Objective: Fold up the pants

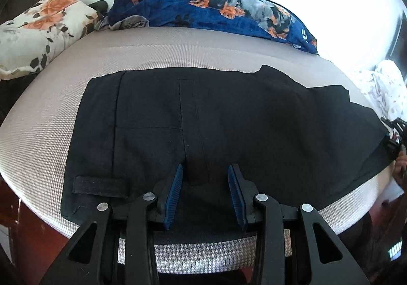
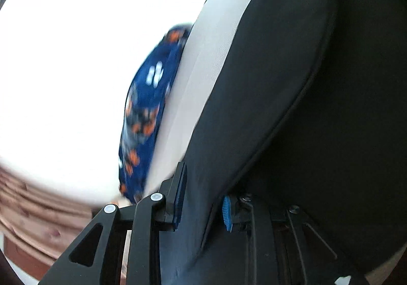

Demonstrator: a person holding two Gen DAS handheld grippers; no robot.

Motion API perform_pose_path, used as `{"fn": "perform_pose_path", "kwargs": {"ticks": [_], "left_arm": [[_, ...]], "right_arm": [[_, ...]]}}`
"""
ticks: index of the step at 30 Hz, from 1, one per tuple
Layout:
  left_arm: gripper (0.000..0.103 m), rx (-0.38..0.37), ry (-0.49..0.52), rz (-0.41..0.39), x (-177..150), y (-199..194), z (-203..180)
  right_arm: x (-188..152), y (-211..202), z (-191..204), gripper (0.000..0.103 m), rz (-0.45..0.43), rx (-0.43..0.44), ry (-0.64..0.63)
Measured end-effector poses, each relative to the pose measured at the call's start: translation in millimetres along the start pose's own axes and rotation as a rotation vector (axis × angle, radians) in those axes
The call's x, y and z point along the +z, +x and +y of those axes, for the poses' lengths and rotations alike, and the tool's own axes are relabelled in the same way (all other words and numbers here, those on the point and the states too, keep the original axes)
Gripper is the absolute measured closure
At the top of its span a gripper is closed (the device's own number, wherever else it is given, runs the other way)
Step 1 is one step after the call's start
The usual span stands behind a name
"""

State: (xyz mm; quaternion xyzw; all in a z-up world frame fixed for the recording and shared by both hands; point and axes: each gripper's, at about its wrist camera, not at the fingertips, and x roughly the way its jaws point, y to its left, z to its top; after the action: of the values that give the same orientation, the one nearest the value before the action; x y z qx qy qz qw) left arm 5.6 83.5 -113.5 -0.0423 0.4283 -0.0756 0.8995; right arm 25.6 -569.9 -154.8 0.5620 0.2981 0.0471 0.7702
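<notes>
Black pants [image 1: 229, 119] lie spread flat across the bed [image 1: 178, 51], waist end at the left with a belt loop [image 1: 99, 184] near the front edge. My left gripper [image 1: 206, 168] stands open over the pants' near edge, its blue pads [image 1: 175, 193] apart with dark cloth lying between and below them. In the blurred, tilted right wrist view my right gripper [image 2: 203, 183] is shut on a fold of the pants [image 2: 305, 107], and the cloth drapes over its right finger. Part of that gripper and a hand [image 1: 400, 165] show at the pants' right end.
A floral pillow [image 1: 38, 30] lies at the back left and a blue dog-print blanket [image 1: 203, 10] along the back of the bed. White patterned cloth [image 1: 386, 89] sits at the right. The dark wooden bed frame [image 1: 25, 234] runs below the front edge.
</notes>
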Motion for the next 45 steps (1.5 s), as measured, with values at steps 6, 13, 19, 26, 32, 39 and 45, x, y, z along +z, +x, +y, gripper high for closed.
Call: {"fn": "perform_pose_path", "kwargs": {"ticks": [6, 13, 19, 26, 32, 39, 45], "left_arm": [[0.062, 0.015, 0.004, -0.001, 0, 1, -2], [0.058, 0.014, -0.006, 0.014, 4, 3, 0], [0.058, 0.001, -0.009, 0.025, 5, 4, 3], [0.058, 0.004, 0.006, 0.024, 5, 5, 3], [0.057, 0.006, 0.022, 0.026, 6, 6, 4], [0.056, 0.004, 0.042, 0.019, 5, 7, 3], [0.055, 0.007, 0.059, 0.02, 5, 6, 3]], "right_arm": [[39, -6, -9, 0.089, -0.017, -0.029, -0.008], [35, -33, -11, 0.099, -0.065, -0.144, -0.068], [24, -82, -28, 0.099, -0.096, -0.17, -0.039], [15, -114, -46, 0.099, -0.113, -0.193, -0.013], [8, -127, -52, 0.1, -0.121, -0.189, -0.007], [16, -137, -61, 0.1, -0.142, -0.183, 0.029], [23, -148, -68, 0.1, -0.163, -0.189, 0.055]]}}
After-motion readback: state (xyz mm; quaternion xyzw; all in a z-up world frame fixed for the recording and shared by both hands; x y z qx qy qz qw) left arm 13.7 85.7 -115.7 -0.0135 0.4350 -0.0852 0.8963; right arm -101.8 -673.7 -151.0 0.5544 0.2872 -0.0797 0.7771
